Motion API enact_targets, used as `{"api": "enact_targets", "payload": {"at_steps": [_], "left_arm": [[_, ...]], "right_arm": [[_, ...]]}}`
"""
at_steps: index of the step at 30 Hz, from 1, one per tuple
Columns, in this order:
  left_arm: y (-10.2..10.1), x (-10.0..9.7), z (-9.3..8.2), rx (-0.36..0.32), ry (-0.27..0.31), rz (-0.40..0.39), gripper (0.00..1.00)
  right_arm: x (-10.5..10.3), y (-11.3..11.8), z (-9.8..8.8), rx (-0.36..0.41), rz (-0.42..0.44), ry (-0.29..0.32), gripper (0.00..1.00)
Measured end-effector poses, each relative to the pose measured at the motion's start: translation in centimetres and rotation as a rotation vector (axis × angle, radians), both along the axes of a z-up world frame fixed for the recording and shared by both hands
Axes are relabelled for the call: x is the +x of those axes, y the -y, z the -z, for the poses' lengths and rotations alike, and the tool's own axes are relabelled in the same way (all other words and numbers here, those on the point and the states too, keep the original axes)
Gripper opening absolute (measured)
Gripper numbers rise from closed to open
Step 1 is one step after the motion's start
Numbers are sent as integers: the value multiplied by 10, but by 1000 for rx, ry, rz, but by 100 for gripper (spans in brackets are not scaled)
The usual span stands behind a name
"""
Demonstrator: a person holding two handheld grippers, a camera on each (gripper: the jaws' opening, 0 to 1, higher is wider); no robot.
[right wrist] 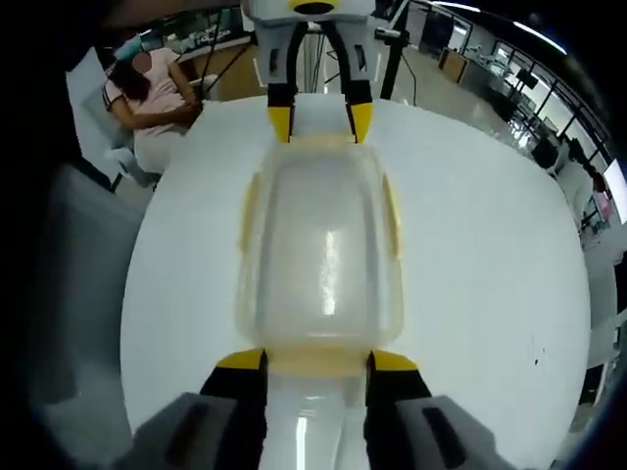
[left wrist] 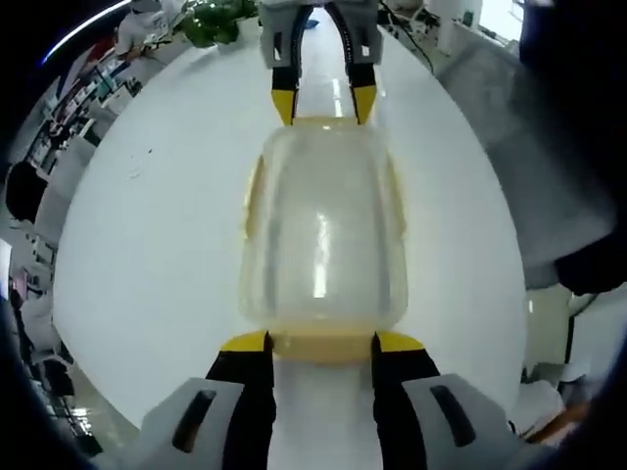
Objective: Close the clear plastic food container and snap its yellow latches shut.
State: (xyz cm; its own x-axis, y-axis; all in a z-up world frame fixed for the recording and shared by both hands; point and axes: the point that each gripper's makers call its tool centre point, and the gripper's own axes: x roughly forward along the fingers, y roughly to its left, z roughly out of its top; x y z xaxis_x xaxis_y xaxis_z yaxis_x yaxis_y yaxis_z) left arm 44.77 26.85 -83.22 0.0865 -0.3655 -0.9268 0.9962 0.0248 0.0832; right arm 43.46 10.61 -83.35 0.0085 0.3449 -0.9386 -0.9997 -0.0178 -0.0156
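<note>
Lid sits on the container [left wrist: 323, 240]; your left claw [left wrist: 321, 343] and right claw [right wrist: 316, 360], both wide, flank opposite end latches. Press inward next.

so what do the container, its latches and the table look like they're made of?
Container: clear, slightly frosted plastic by the look; the table shows through it and it carries soft highlights. Latches: translucent pale-yellow plastic, probably same family. Table: smooth white surface, semi-gloss, faint reflections; laminate or painted, can't tell which.

Round white table [left wrist: 147, 245], green plant [left wrist: 211, 22] at its far edge, seated person [right wrist: 147, 93], perhaps an office beyond
</note>
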Motion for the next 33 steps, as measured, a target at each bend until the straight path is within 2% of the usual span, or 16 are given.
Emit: {"api": "enact_targets", "payload": {"at_steps": [5, 9, 21, 24, 33], "left_arm": [[11, 8, -23, 1, 39, 19, 35], [14, 11, -33, 6, 56, 20, 35], [21, 4, -34, 1, 43, 23, 35], [25, 1, -34, 7, 41, 25, 35], [56, -1, -32, -14, 49, 51, 35]], "right_arm": [[5, 10, -18, 7, 18, 35, 36], [7, 13, -28, 19, 32, 51, 36], [0, 20, -28, 8, 33, 41, 36], [-4, 23, -30, 19, 48, 17, 36], [-12, 55, -26, 5, 72, 16, 36]]}}
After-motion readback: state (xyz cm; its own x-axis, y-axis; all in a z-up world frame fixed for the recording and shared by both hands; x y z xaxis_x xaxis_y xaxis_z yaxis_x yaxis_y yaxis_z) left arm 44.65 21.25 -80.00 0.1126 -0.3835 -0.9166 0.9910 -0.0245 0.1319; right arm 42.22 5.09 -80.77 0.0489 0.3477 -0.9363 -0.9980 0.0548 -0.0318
